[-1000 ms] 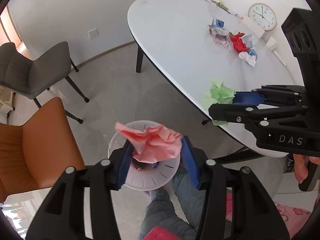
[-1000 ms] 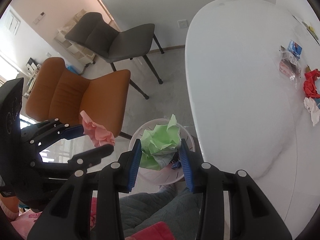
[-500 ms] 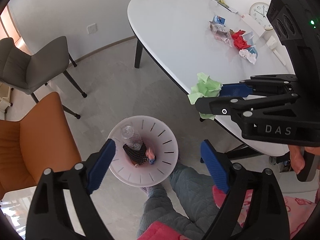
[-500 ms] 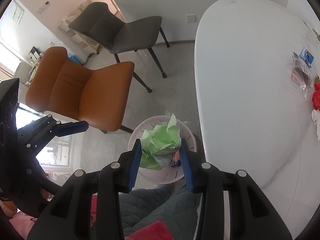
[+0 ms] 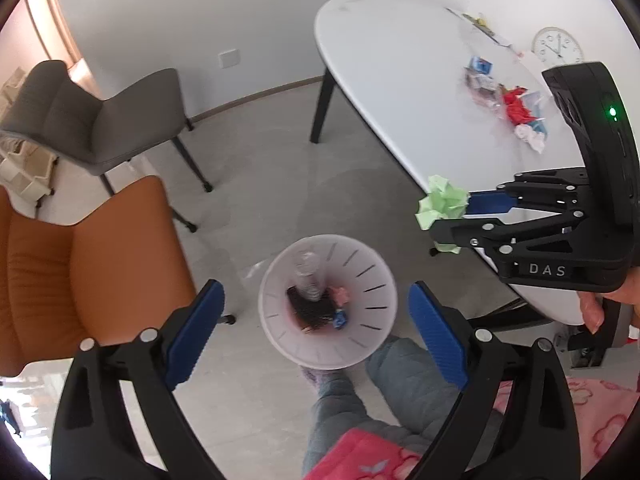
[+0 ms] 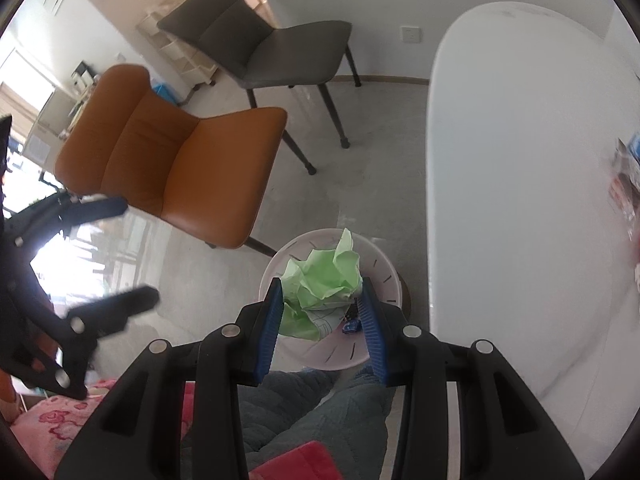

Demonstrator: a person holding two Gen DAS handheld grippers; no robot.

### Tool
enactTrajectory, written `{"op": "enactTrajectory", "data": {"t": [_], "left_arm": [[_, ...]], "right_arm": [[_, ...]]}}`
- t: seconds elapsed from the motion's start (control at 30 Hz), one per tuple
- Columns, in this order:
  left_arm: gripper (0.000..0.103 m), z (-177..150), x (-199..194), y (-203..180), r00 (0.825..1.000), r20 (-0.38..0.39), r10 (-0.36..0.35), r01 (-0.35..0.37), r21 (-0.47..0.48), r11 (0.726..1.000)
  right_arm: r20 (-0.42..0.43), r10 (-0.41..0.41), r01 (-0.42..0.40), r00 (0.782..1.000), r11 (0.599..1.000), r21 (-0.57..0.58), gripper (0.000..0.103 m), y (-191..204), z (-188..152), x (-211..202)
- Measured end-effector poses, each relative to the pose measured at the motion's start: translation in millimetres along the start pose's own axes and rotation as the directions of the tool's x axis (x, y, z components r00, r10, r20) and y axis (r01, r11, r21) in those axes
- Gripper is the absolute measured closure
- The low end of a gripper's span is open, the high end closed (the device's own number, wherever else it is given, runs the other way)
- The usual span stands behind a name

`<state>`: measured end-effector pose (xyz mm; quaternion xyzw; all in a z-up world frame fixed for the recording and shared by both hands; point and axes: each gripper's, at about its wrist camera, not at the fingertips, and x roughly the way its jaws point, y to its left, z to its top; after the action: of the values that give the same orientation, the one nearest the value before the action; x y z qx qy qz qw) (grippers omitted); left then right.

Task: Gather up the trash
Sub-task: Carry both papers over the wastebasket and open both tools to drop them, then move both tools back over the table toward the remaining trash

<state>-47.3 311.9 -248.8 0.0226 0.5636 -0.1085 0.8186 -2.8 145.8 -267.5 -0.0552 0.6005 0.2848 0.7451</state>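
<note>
A white slotted trash bin [image 5: 376, 276] stands on the floor below both grippers; it also shows in the right wrist view [image 6: 384, 276]. Inside lie a clear bottle [image 5: 308, 276], a pink paper wad [image 5: 340, 294] and dark scraps. My left gripper [image 5: 316, 328] is open and empty above the bin. My right gripper [image 6: 322, 312] is shut on a crumpled green paper ball [image 6: 324, 280], held over the bin; the ball shows in the left wrist view [image 5: 442, 200] too. More trash [image 5: 516, 110] lies on the white table [image 5: 400, 76].
An orange chair [image 5: 92, 264] and a grey chair [image 5: 100, 120] stand left of the bin. The table edge runs along the right. The person's legs [image 5: 384, 392] are just below the bin. A clock [image 5: 557, 45] leans at the table's far end.
My left gripper opened and the pink paper wad dropped into the bin. My right gripper, still holding the green ball, moved over the bin.
</note>
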Motion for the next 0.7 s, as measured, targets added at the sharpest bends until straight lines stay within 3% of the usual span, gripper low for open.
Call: {"op": "enactTrajectory", "data": {"t": [0.27,0.53,0.7], "left_arm": [[0.014,-14.7,-1.8,29.8,0.997,-0.033,0.07,-0.072,-0.055,0.996],[0.014,-21.4,-4.9,40.2,0.996,-0.036,0.083,-0.086,-0.088,0.992],[0.014,-19.9,-8.0,38.1,0.997,-0.023,0.07,-0.072,-0.086,0.994]], "right_arm": [[-0.052,-0.007,0.002,0.999,0.996,-0.085,0.061,21.2,-1.4,17.6],[-0.051,-0.008,0.003,0.999,0.995,-0.097,0.035,27.0,-2.2,15.6],[-0.015,-0.034,0.033,0.999,0.996,-0.086,0.031,25.9,3.0,4.1]]}}
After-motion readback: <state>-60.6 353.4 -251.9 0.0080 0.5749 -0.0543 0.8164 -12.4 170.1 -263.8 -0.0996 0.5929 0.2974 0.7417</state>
